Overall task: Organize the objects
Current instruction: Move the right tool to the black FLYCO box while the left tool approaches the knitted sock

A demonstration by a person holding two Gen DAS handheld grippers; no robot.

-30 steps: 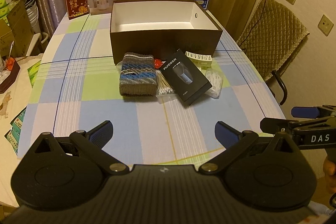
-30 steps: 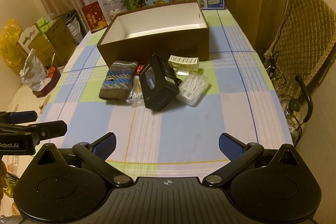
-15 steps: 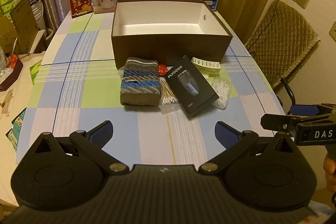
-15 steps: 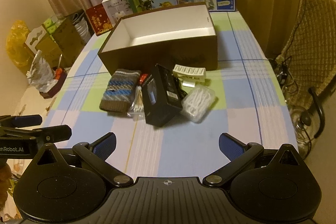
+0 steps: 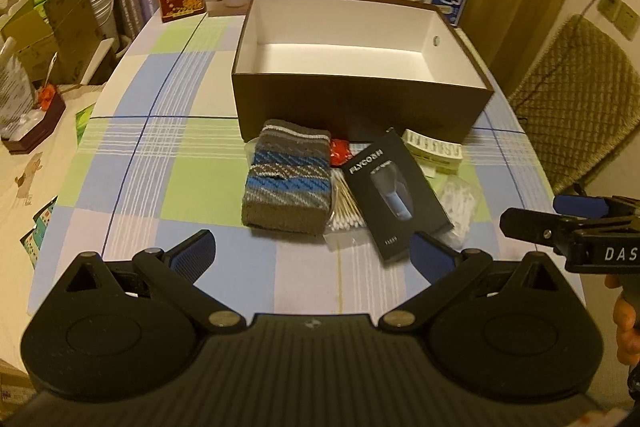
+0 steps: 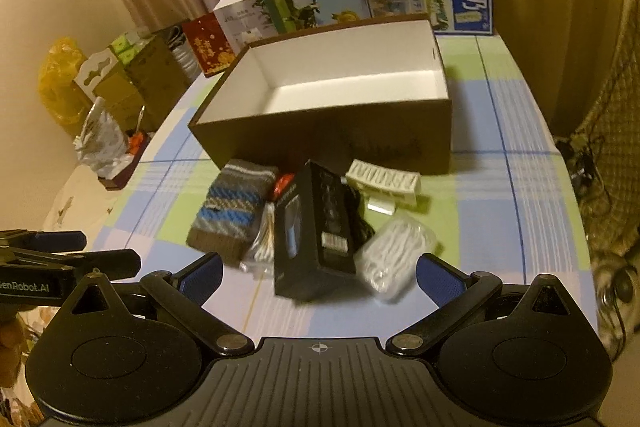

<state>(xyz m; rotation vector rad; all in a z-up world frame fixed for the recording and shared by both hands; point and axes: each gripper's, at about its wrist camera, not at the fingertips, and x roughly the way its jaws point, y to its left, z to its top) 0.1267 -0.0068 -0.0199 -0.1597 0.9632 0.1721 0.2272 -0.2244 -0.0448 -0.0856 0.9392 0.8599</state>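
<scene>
Right wrist view is showing the right gripper (image 6: 319, 273) hovering spread wide and empty, the black shaver box (image 6: 316, 235) lying just ahead between its fingers, long axis pointing away toward the open brown box (image 6: 328, 143) on the bench (image 6: 500, 211). Left gripper (image 5: 310, 253), likewise released, is facing the knitted pouch (image 5: 286, 179); only its view is revealing the cotton swabs (image 5: 346, 207) clearly.

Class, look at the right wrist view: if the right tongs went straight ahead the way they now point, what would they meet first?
Most likely the black shaver box, which lies straight ahead of the open right tongs. Depth is hard to judge; the bag of white swabs sits close beside it.
</scene>
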